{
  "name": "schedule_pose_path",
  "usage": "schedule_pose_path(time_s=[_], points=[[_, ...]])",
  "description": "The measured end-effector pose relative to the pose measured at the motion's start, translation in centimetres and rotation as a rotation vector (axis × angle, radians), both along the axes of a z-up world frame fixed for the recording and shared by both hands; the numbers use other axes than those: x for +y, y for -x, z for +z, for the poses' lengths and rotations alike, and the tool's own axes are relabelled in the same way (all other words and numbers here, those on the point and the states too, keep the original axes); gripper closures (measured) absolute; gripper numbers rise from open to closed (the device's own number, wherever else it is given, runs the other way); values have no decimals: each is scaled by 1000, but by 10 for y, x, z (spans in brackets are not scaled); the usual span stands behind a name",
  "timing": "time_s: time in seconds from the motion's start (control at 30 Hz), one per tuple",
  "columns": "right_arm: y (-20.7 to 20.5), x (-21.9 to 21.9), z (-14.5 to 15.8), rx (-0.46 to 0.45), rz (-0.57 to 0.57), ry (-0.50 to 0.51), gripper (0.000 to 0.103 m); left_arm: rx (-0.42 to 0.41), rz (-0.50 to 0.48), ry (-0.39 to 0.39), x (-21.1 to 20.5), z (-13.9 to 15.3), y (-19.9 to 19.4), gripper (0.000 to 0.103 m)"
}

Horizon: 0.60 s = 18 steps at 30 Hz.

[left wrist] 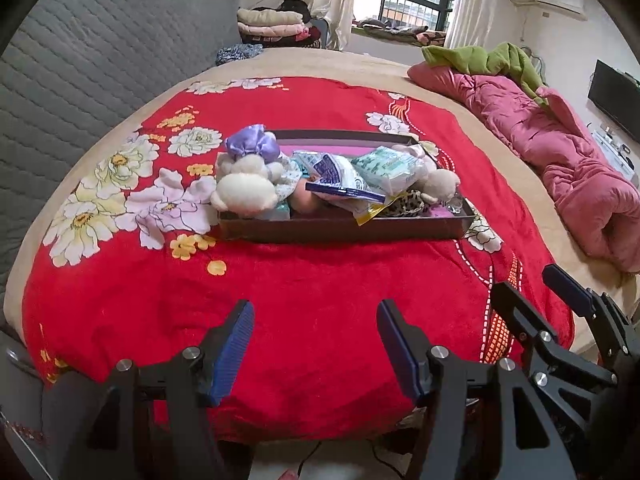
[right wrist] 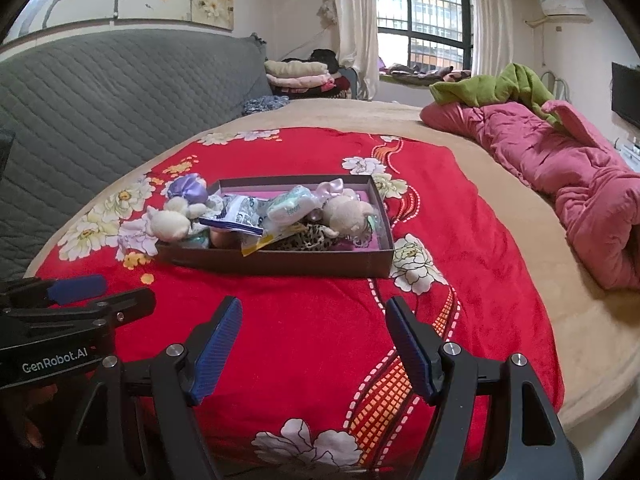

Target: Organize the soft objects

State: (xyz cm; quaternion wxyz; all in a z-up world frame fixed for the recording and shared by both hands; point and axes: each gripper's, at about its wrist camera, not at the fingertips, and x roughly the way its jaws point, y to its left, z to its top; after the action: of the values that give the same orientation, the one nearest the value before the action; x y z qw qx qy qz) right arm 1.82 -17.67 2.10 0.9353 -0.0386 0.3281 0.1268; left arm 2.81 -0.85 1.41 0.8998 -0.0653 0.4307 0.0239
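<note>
A dark shallow box sits on the red flowered blanket. It holds a cream plush with a purple bow, a second cream plush with a pink bow, tissue packs, a blue and white packet and a leopard-print item. My left gripper is open and empty, well short of the box. My right gripper is open and empty beside it; it also shows in the left wrist view.
A grey quilted headboard runs along the left. A pink quilt with a green blanket lies on the bed's right side. Folded blankets are stacked at the back.
</note>
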Motion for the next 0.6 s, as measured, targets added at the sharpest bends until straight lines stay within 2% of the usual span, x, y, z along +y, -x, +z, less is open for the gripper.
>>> schedule_pose_path(time_s=[0.6], points=[[-8, -1, -16, 30, 2, 21, 28, 37, 10, -9, 3, -20, -8, 40]])
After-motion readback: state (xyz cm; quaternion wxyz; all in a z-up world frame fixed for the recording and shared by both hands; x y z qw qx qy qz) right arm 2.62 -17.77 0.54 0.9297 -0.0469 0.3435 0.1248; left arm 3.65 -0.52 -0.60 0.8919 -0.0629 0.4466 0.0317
